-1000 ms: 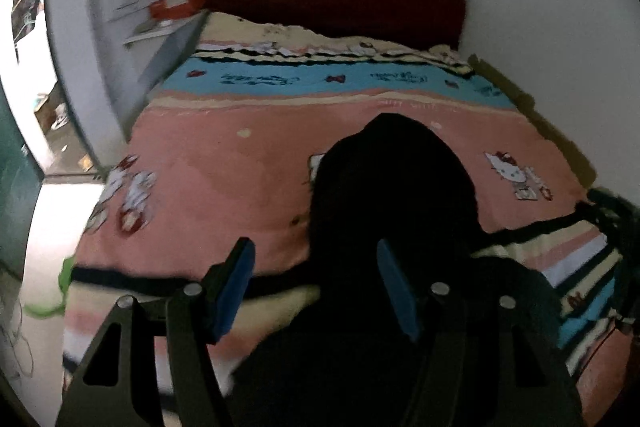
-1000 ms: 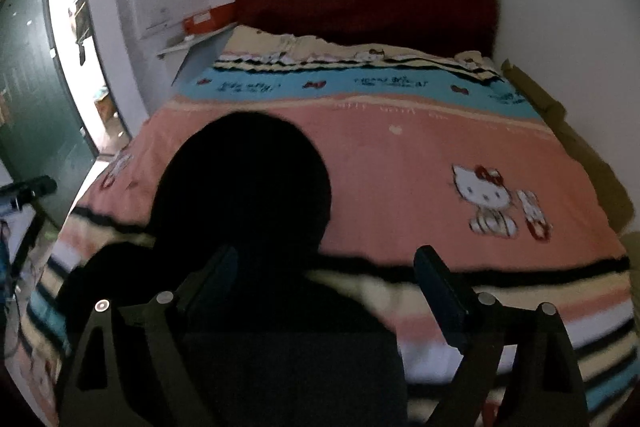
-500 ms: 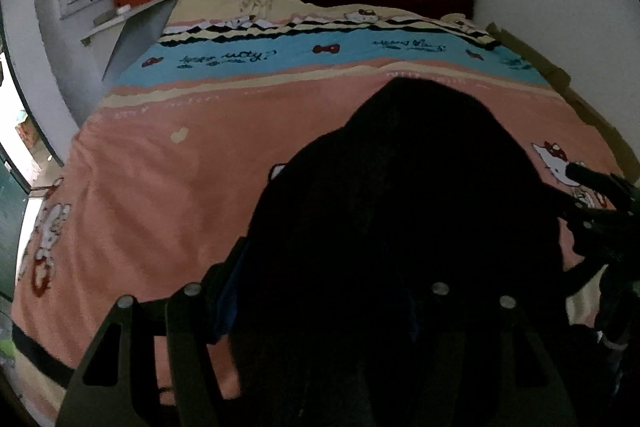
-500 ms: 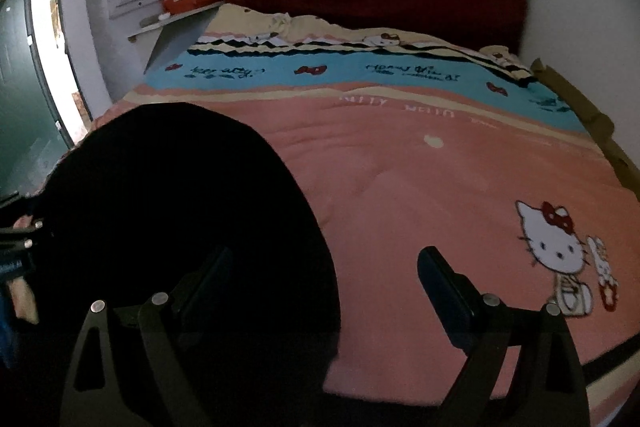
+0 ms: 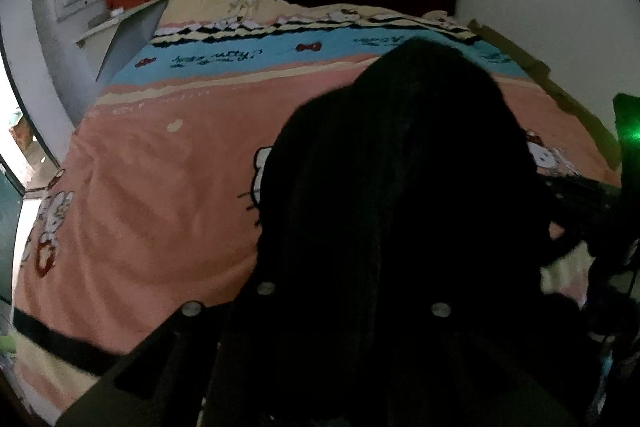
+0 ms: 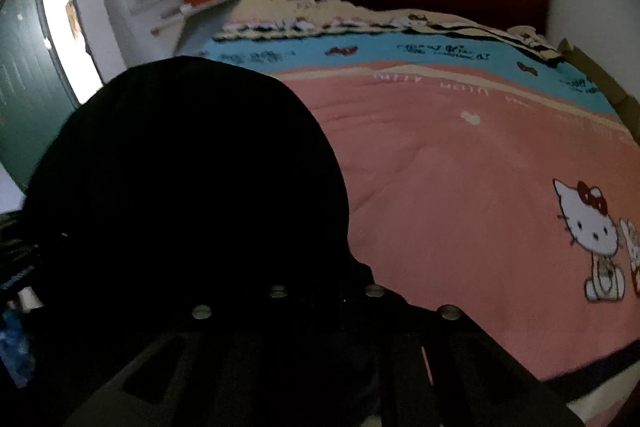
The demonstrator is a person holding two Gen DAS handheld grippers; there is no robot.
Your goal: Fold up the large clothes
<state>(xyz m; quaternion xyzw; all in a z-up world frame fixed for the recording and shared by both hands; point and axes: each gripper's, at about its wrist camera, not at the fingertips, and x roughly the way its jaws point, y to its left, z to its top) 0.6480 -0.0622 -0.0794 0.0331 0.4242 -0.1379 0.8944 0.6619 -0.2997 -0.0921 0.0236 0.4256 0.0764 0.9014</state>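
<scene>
Though dim | black garment (image 5: 400, 207) covers blanket (image 5: 160, 207) | lettering probably unreadable

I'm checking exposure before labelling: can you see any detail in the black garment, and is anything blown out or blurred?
Left wrist view: garment is featureless black, doorway at left blown out, green flare at right. Right wrist view: garment equally crushed, hiding the fingertips; bedspread print slightly blurred; both fisheye-curved.
</scene>
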